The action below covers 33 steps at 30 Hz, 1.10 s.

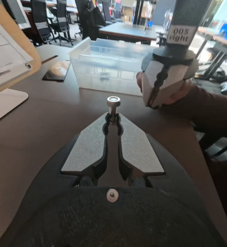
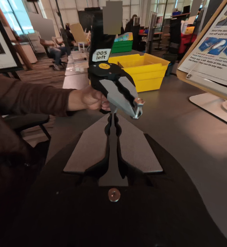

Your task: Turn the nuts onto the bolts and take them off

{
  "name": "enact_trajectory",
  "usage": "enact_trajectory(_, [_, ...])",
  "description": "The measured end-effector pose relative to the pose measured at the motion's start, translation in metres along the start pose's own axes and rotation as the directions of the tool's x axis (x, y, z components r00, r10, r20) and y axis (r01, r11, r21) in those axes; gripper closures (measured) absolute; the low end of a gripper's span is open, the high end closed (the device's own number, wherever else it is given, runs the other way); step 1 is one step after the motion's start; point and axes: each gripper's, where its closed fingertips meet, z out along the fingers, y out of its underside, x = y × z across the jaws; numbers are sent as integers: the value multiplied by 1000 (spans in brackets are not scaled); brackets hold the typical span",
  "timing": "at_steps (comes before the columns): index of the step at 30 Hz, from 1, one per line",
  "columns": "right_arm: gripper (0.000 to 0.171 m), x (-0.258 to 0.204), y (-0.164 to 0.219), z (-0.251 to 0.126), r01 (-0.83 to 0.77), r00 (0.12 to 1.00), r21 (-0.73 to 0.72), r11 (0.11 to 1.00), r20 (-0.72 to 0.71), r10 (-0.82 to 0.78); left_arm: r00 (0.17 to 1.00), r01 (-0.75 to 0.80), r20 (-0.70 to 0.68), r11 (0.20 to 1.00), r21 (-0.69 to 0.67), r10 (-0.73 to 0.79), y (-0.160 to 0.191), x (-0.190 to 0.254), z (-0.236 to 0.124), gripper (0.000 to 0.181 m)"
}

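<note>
Bolt-wise, we had a short silver steel socket-head bolt (image 1: 113, 106) pinched by its shank at the very tips of the left claw (image 1: 113, 117), head poking out past them, held up over the dark brown desk (image 1: 50, 106). A small brass-coloured nut (image 1: 112, 121) sat on the shank right between the tips. Rigid, smooth, probably slippery, so we'd grab the nut by its flats. The right claw (image 2: 113, 117) was nearly pressed together, holding nothing, just beside the bolt.
</note>
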Motion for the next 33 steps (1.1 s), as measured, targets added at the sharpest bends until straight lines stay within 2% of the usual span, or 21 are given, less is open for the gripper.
enact_trajectory(2, [148,11,-4,-1,-32,998,34,999,-51,34,998,0,-59,999,45,2,-8,7,-7,174])
enact_trajectory(4, [121,22,-2,2,-60,992,24,998,-109,62,994,-51,-92,998,27,53,-7,19,-4,174])
enact_trajectory(6, [112,19,-6,7,-59,993,40,997,-96,63,988,-92,-124,996,-13,90,1,31,5,174])
enact_trajectory(7, [116,12,-7,9,-54,996,40,998,-63,56,987,-101,-125,995,-29,96,4,33,9,173])
enact_trajectory(8, [131,5,-5,10,-49,998,24,999,-24,49,989,-100,-117,994,-38,95,5,32,11,173])
enact_trajectory(10, [129,8,-1,8,-52,998,-1,999,-41,52,992,-90,-91,996,-24,87,2,25,9,173])
enact_trajectory(11, [138,8,-3,3,-53,998,10,999,-33,53,995,-79,-57,997,3,79,-3,18,5,173])
enact_trajectory(12, [171,-5,-10,-3,-42,997,50,998,60,39,998,-65,-18,998,25,65,-8,9,0,173])
enact_trajectory(13, [166,-10,-23,-10,-59,994,129,990,94,47,999,-53,1,998,29,53,-9,3,-4,173])
enact_trajectory(15, [151,-1,-34,-18,-70,997,213,975,48,61,999,-39,4,999,27,39,-7,-1,-8,173])
enact_trajectory(17, [126,21,-23,-12,-98,992,154,983,-62,109,998,-42,-40,999,13,43,-4,8,-4,174])
enact_trajectory(20, [103,30,-5,4,-95,984,59,994,-143,103,992,-59,-110,998,-12,57,0,25,6,173])
enact_trajectory(21, [104,23,-5,9,-79,989,43,996,-118,84,992,-54,-115,999,-11,52,0,27,8,173])
enact_trajectory(23, [121,6,-9,10,-35,998,47,998,-47,37,998,-21,-63,1000,-4,21,-2,14,7,173])
enact_trajectory(24, [162,-1,-6,6,-5,1000,25,1000,-5,5,1000,16,-10,1000,15,-16,-5,1,2,173])
enact_trajectory(25, [171,-14,-7,2,-7,996,36,999,92,3,998,59,26,997,41,-60,-7,-11,-4,173])
enact_trajectory(27, [171,-9,-14,-3,-77,993,94,993,99,68,994,113,3,991,76,-114,-11,-19,-14,174])
enact_trajectory(29, [142,11,-15,-3,-99,995,104,990,-8,100,997,77,-16,995,70,-76,-10,-13,-15,174])
enact_trajectory(31, [129,29,-9,-1,-99,987,83,992,-120,109,998,34,-47,999,38,-33,-7,0,-8,174])
enact_trajectory(33, [124,29,-6,2,-109,985,70,992,-128,118,996,-4,-94,1000,18,5,-5,15,1,174])
